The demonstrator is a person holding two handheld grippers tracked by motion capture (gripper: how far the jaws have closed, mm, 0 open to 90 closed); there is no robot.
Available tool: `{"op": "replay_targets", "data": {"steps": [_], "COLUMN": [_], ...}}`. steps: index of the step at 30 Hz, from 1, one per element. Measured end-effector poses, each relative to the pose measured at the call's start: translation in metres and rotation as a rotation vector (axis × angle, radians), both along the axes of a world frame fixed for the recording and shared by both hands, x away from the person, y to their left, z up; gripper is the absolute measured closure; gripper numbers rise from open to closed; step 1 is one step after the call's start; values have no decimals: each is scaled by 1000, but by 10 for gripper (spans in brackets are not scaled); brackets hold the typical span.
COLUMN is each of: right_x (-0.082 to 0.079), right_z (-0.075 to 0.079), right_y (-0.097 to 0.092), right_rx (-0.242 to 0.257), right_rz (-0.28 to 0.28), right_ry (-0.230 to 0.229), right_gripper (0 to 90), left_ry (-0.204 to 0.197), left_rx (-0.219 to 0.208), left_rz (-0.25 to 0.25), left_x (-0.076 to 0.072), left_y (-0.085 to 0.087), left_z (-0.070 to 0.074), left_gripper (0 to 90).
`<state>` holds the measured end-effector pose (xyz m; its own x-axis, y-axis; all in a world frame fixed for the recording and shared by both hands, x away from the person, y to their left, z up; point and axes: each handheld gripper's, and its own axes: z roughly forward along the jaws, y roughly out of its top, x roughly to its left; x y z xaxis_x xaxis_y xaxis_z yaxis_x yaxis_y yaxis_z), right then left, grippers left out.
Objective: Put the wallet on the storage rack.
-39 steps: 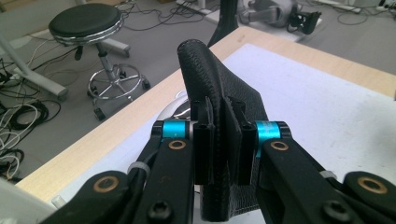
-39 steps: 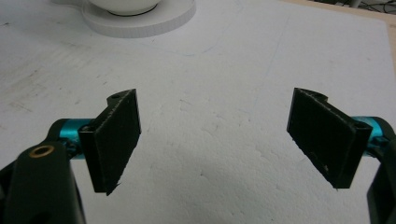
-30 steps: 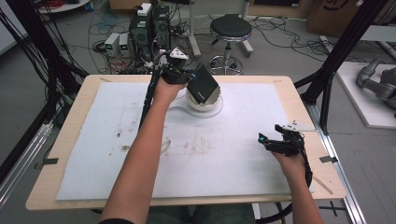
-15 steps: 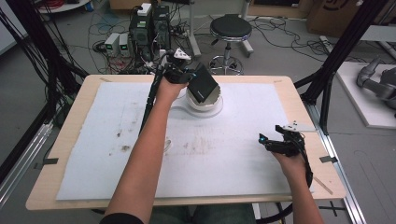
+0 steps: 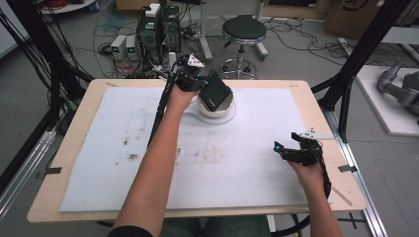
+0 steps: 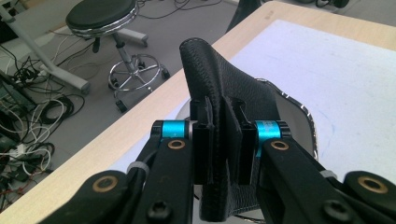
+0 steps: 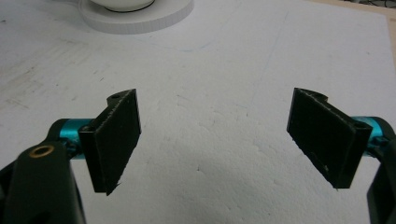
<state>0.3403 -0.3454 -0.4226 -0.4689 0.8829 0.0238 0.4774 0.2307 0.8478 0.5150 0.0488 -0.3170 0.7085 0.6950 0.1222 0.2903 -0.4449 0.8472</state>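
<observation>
A black, stitched leather-like pouch (image 5: 217,91) hangs tilted just above a white round stand (image 5: 220,116) at the back middle of the table. My left gripper (image 5: 200,85) is shut on the pouch's near edge. In the left gripper view the two pads clamp the pouch (image 6: 219,79) from both sides at my left gripper (image 6: 225,140), and a shiny metal rim (image 6: 306,114) curves beneath it. My right gripper (image 5: 296,148) rests low at the table's right front, open, with nothing between its pads (image 7: 116,140); the gap at my right gripper (image 7: 215,140) shows only white mat.
A white foam mat (image 5: 123,163) covers most of the wooden table (image 5: 74,133), with dirty smudges near its middle. The stand's base (image 7: 135,14) lies far ahead of the right gripper. A round stool (image 5: 243,29) and cabled equipment stand beyond the far edge.
</observation>
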Motion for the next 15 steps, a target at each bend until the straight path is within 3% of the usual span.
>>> {"op": "replay_targets", "data": {"steps": [10, 15], "right_x": [0, 0], "right_z": [0, -1], "right_y": [0, 1], "right_rx": [-4, -8], "right_rz": [2, 5], "right_ry": [3, 4], "right_gripper": [176, 176], "left_ry": [-34, -26], "left_rx": [54, 49], "left_rz": [2, -4], "left_x": [0, -1], "left_y": [-3, -2], "left_z": [-2, -5], "left_gripper": [815, 814]}}
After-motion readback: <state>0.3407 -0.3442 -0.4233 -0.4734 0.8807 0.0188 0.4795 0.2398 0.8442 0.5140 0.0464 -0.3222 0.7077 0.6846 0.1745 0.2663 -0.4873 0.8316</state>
